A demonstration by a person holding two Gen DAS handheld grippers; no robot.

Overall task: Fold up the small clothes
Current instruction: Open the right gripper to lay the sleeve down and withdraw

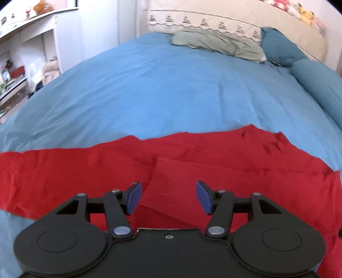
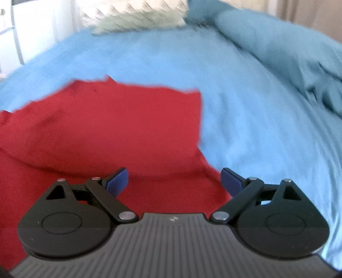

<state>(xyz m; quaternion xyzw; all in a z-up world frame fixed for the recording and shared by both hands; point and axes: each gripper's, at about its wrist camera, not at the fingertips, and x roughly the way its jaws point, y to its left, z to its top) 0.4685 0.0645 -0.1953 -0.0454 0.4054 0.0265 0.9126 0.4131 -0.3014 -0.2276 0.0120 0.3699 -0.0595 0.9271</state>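
A red knit garment (image 1: 224,158) lies spread across the blue bed cover (image 1: 149,85). A ribbed cuff or hem (image 1: 171,186) lies folded over it, right in front of my left gripper (image 1: 170,197), which is open and empty just above the cuff. In the right wrist view the same red garment (image 2: 106,128) fills the left and centre, with its right edge near the fingers. My right gripper (image 2: 174,181) is open and empty over the garment's near right part. The right wrist view is blurred.
A grey-green folded garment (image 1: 220,45) lies at the far end of the bed in front of a cream patterned pillow (image 1: 203,19). A bunched teal duvet (image 2: 288,64) runs along the right side. White shelves (image 1: 27,53) stand at the left.
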